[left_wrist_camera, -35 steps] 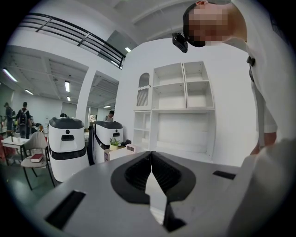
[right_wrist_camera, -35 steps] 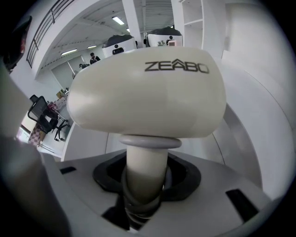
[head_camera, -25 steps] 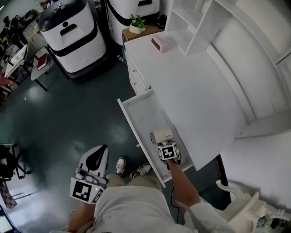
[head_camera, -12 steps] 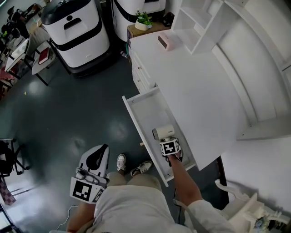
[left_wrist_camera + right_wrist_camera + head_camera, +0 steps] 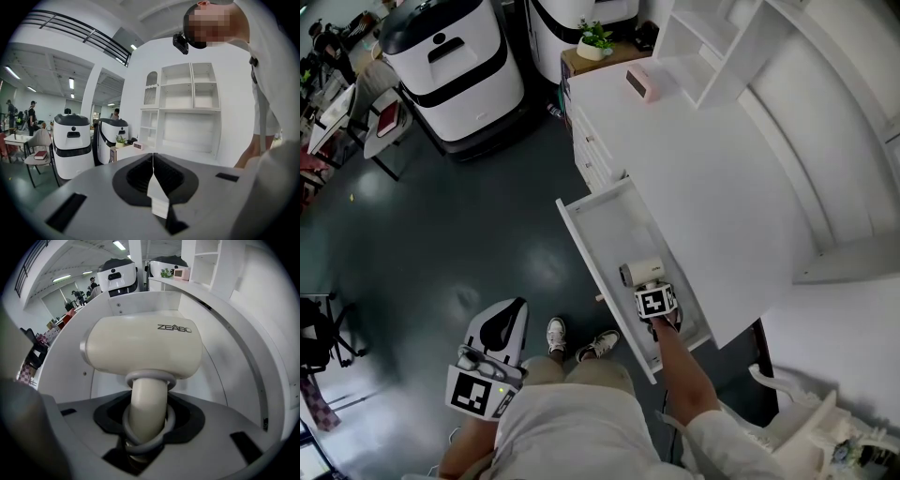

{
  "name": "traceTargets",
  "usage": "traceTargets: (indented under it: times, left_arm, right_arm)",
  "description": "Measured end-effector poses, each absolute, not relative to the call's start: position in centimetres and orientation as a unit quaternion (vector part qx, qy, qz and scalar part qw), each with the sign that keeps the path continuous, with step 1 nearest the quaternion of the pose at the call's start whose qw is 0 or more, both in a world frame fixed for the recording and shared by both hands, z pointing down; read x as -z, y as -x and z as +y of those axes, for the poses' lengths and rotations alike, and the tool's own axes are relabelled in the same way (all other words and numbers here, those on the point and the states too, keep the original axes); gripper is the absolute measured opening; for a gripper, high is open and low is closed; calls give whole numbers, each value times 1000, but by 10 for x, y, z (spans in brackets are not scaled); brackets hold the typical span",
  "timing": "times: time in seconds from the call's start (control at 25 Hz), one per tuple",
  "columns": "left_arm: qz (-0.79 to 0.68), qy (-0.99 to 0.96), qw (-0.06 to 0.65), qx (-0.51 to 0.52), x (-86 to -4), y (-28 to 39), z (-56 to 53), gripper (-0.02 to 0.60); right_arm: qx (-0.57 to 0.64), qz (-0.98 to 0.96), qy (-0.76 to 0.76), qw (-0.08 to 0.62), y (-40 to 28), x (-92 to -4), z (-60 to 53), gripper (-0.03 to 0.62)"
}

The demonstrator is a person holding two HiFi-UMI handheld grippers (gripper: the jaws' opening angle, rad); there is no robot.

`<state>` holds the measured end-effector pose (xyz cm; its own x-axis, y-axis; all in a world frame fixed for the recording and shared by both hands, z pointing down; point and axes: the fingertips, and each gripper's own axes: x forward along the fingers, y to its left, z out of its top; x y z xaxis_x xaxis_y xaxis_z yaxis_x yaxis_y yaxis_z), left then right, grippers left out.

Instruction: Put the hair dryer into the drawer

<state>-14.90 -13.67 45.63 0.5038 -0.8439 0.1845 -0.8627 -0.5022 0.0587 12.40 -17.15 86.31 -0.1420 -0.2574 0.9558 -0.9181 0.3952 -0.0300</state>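
Head view: drawer point(image 5: 602, 223) pulled out of the white desk point(image 5: 703, 178), its long axis running 11 to 5 o'clock. Hair dryer point(image 5: 640, 272) is inside it, toward the 5 o'clock end. Right gripper point(image 5: 651, 289) is just at the dryer's 5 o'clock, pointing steeply down into the drawer. Left gripper point(image 5: 502, 323) is off at the drawer's 8 o'clock, well apart, over the dark floor.

Right gripper view: cream dryer body point(image 5: 143, 348) at 12 o'clock, handle point(image 5: 147, 404) dropping to 6 between the jaws of the right gripper point(image 5: 145, 427). A grey cord loop point(image 5: 150, 378) is wound round the handle. Jaws clasp the handle but are just beginning to ease apart. Drawer walls rise on both sides of the body. Cannot tell whether the dryer rests on the drawer floor.

Left gripper view: left gripper point(image 5: 152, 168) has its jaws pressed together, nothing between them.

Step in hand, by my reading: release of the dryer in the drawer.

To do it well:
- Make sure the body is settled on the drawer floor before the jaws go wide, so it does not drop or roll.
- Open fully, then lift out along the handle's line toward 6 o'clock.
- Mind the cord loop, which could snag a jaw and drag the dryer back out.
- Keep clear of the near wall.
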Motion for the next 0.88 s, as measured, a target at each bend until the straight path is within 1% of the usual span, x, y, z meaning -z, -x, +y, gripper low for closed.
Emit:
traceTargets:
  times: [0.24,0.64,0.8,0.88]
  left_arm:
    - [-483,-869,78,-69,-457,155,-140,18]
    - [-452,-887,75,-62,-459,158,-145,18]
    - [-440,-893,77,-55,-460,162,-144,18]
    - [-428,-899,76,-49,-459,163,-144,18]
  right_arm:
    - [-351,-668,-446,481,-125,-862,-171,201]
    - [-372,-649,-446,491,-128,-859,-164,229]
    - [-348,-660,-469,473,-126,-845,-171,283]
    - [-340,-658,-479,471,-126,-836,-168,299]
